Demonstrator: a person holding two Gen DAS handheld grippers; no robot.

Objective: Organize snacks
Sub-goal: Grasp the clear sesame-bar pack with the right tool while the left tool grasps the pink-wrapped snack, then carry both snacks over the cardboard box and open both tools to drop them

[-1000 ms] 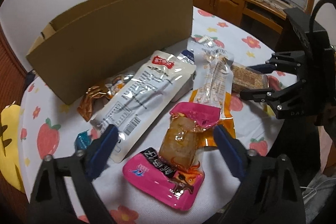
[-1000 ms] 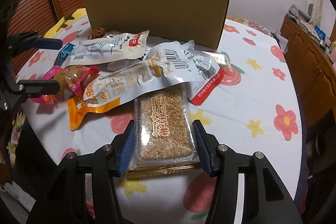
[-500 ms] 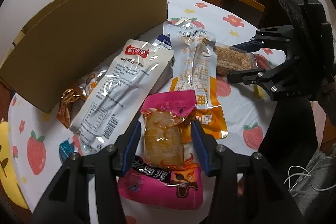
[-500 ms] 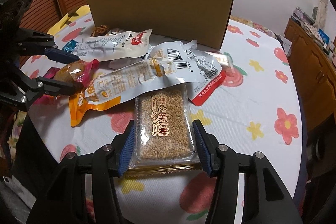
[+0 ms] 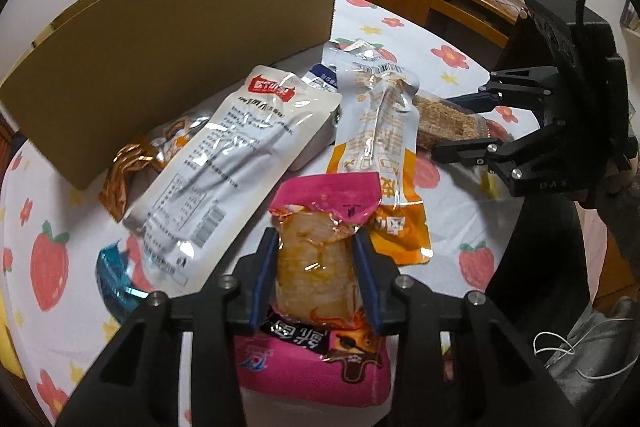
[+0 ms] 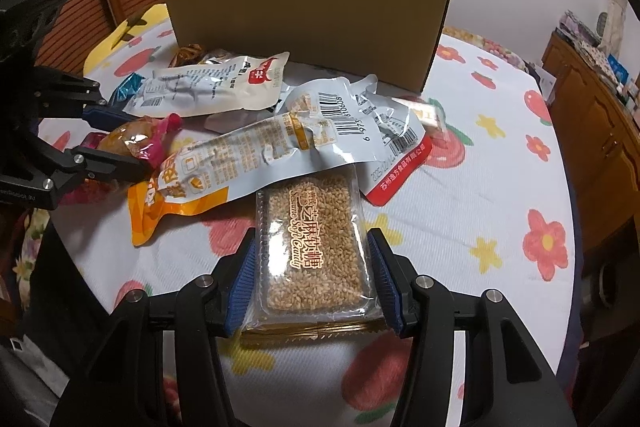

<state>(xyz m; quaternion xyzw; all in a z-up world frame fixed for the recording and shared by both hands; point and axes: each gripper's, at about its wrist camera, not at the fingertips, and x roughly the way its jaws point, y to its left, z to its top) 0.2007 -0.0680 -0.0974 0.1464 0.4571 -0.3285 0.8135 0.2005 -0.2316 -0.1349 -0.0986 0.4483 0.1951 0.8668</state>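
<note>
Both hand-held grippers are engaged on snack packets lying on the bench [image 6: 500,187], which carries a white cloth printed with fruit and flowers.

The left hand-held gripper [image 5: 316,275] has just been closing, and its blue pads now press both flanks of the pink packet [image 5: 320,267], across the clear window showing a glossy amber piece. The right hand-held gripper [image 6: 312,279] has closed a little further around the sesame candy tray [image 6: 312,247]; the pads sit against its 2 long sides, so it is judged gripped.

Location: the pink packet lies at the near left of the pile, the tray at the near right. The cardboard box [image 6: 304,11] stands beyond the pile at the far side, its brown wall facing the cameras; it is the likely destination.

Risks:
1. The tray's far end is tucked under the orange-and-white pouch [image 6: 224,163] and beside the red-edged pouch [image 6: 360,131]. Lifting straight up may drag them.
2. The pink packet is soft, slick film around a yielding lump; it may squirm out of the pads or sag.
3. The tray is thin rigid clear plastic, rectangular, with a grainy block inside; harder squeezing may buckle it.
4. The white pouch [image 5: 232,163] rests close beside the left pads and may be snagged.
</note>
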